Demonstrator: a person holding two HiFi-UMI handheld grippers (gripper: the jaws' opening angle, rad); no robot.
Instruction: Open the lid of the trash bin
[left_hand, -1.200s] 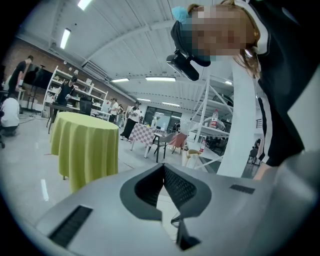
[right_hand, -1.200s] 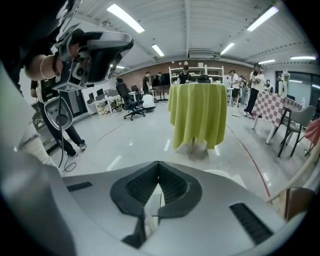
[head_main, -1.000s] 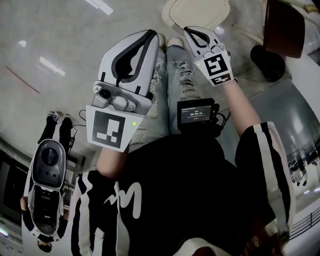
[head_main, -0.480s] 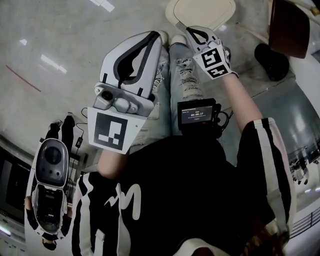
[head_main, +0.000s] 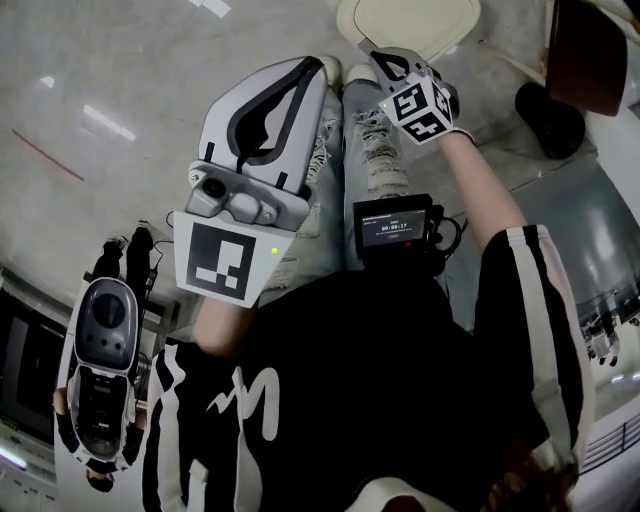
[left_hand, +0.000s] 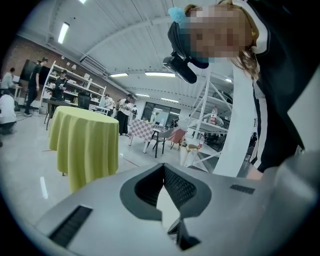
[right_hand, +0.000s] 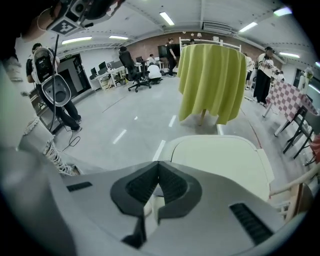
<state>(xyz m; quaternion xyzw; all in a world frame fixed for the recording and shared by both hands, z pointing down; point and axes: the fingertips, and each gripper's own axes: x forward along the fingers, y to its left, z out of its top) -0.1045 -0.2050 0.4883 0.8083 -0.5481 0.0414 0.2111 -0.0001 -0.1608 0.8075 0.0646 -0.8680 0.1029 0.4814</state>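
Observation:
The trash bin shows its cream lid (head_main: 408, 25) lying closed at the top of the head view, on the floor just past my feet. My right gripper (head_main: 380, 60) is held low by the lid's near edge, jaws shut and empty. Its own view looks down over the meeting tips (right_hand: 159, 164) onto the flat lid (right_hand: 225, 160), which fills the space just ahead. My left gripper (head_main: 308, 68) hangs higher over my left leg, shut on nothing. In the left gripper view its tips (left_hand: 164, 165) point out into the room, away from the bin.
A round table under a yellow cloth (right_hand: 210, 82) stands behind the bin. A brown chair (head_main: 585, 50) and a black round base (head_main: 545, 120) sit right of the bin. Another person (head_main: 100, 370) stands at my left. A small screen (head_main: 392, 228) hangs at my waist.
My right gripper has moved forward, closer to the bin lid's near edge. The left gripper has hardly shifted.

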